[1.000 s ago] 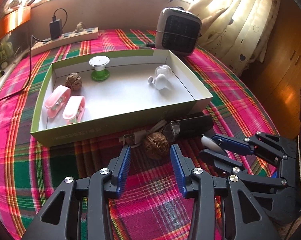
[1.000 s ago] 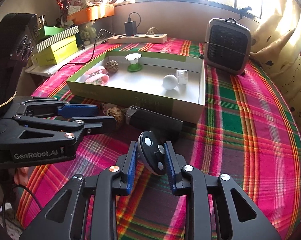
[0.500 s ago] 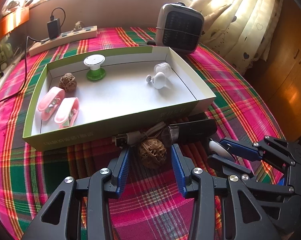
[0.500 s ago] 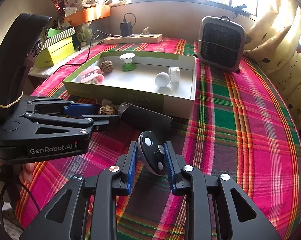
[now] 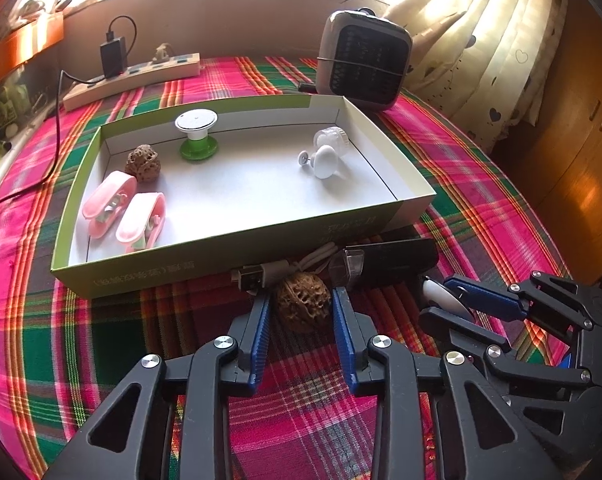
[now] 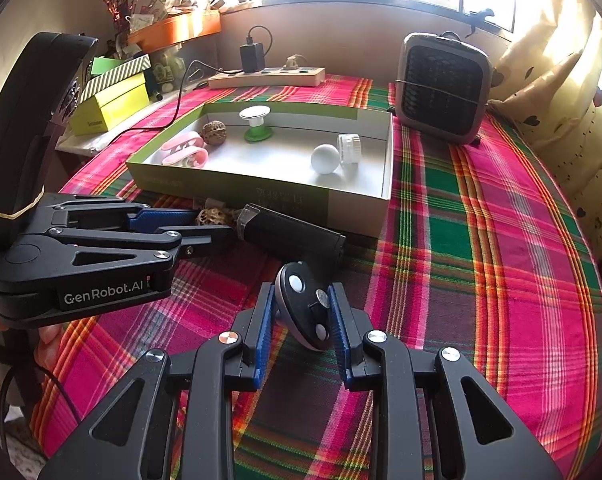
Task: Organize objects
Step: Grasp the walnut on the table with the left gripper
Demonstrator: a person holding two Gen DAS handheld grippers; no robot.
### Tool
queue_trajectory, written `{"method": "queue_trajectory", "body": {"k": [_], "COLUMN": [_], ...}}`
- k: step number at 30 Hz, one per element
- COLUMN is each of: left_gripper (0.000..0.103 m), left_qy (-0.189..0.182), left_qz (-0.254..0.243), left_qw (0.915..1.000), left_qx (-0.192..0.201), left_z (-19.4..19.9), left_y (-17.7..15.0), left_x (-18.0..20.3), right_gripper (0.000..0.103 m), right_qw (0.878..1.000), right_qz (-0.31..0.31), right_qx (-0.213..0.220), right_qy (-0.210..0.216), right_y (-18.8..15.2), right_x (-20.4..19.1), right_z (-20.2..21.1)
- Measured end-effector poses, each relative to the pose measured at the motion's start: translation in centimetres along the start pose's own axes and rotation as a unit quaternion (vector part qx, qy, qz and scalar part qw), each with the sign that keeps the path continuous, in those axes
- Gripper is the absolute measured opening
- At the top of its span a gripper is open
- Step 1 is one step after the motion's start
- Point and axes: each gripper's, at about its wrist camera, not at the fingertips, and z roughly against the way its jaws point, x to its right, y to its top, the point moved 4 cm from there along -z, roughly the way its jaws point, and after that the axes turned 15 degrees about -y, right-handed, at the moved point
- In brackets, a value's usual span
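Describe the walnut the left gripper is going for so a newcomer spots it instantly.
Find the green-rimmed cardboard tray on the plaid cloth. Just outside its near wall, beside a USB cable plug and a black case, sits a brown wrinkled walnut. Unlike the walnut inside the tray, it lies between the left gripper fingers.

A plaid-covered table carries a green box at centre, a heater at 1 o'clock, a power strip at 11, and 1 walnut, a cable and a black case at 6.
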Motion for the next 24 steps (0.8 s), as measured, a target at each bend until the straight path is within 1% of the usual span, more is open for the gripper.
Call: {"method": "queue_trajectory", "body": {"k": [16,21,24], "left_gripper": [0.028,0.028,0.028], "left_qy": [0.012,0.017,0.014], "left_qz": [-0.004,-0.013,-0.015], "left_qw": [0.9999,0.9997,0.9996], "left_qx": [0.005,0.012,0.018], "left_z": [0.4,0.8,1.2], "left_y": [-0.4,-0.5,-0.5], "left_x": [0.0,0.2,0.4], "right_gripper": [0.028,0.028,0.028], "right_qw": [1.000,1.000,1.000], "right_qz": [0.001,0.004,0.001], "right_qx": [0.000,0.001,0.004], "right_qy": [-0.001,0.000,0.001], "right_y": [0.0,0.0,0.1], "right_x": [0.0,-0.1,0.0], "right_z": [0.0,0.0,0.2]}}
